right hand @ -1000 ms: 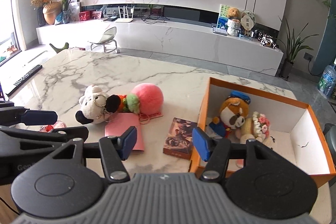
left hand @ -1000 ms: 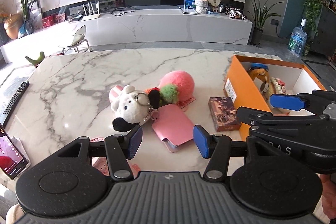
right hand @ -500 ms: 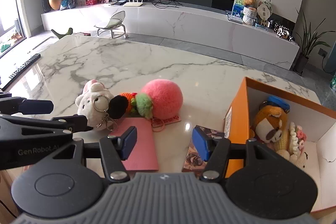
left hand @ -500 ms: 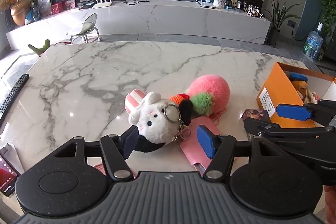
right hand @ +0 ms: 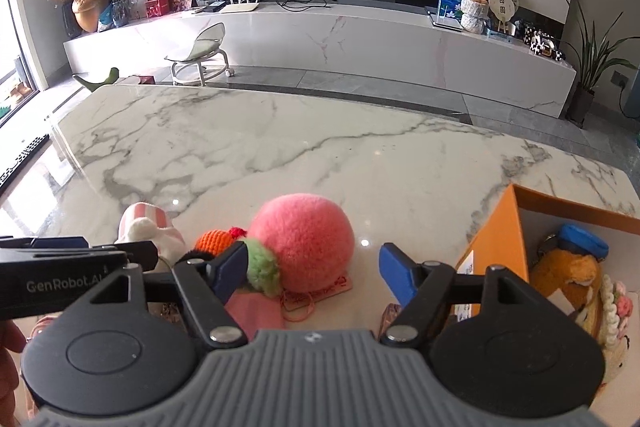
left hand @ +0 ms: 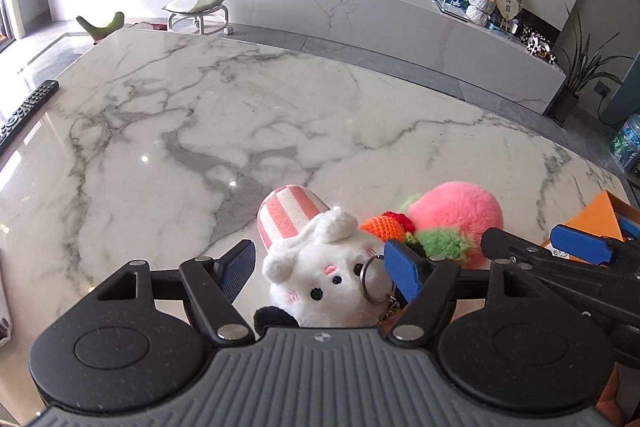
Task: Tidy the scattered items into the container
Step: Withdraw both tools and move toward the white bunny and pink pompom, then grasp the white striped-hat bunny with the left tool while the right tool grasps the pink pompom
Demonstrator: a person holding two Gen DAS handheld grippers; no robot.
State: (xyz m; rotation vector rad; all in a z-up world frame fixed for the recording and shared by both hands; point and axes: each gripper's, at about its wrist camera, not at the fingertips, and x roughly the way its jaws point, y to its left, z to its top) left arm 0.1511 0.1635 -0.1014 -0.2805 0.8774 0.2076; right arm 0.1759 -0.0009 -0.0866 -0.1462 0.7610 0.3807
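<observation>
A white plush bunny [left hand: 320, 279] with a pink striped hat and a key ring lies on the marble table [left hand: 200, 131], between the fingers of my left gripper [left hand: 322, 265]. Its jaws are opening and the pads do not press the toy. A pink plush peach [right hand: 304, 235] with a green leaf lies between the fingers of my right gripper [right hand: 314, 271], whose jaws are also opening without gripping. An orange crochet carrot [right hand: 214, 241] joins the two toys. The orange box [right hand: 492, 227] stands to the right with a brown plush toy [right hand: 568, 271] inside.
A pink card holder [right hand: 256, 307] and a small printed box [right hand: 390, 313] lie under my right gripper. A remote control [left hand: 28, 107] rests at the table's left edge. Beyond the far edge are a stool [right hand: 200, 55] and a long white cabinet.
Both grippers have moved forward and down onto the toys and their jaws have widened. The bunny now sits between the left fingers and the peach between the right fingers.
</observation>
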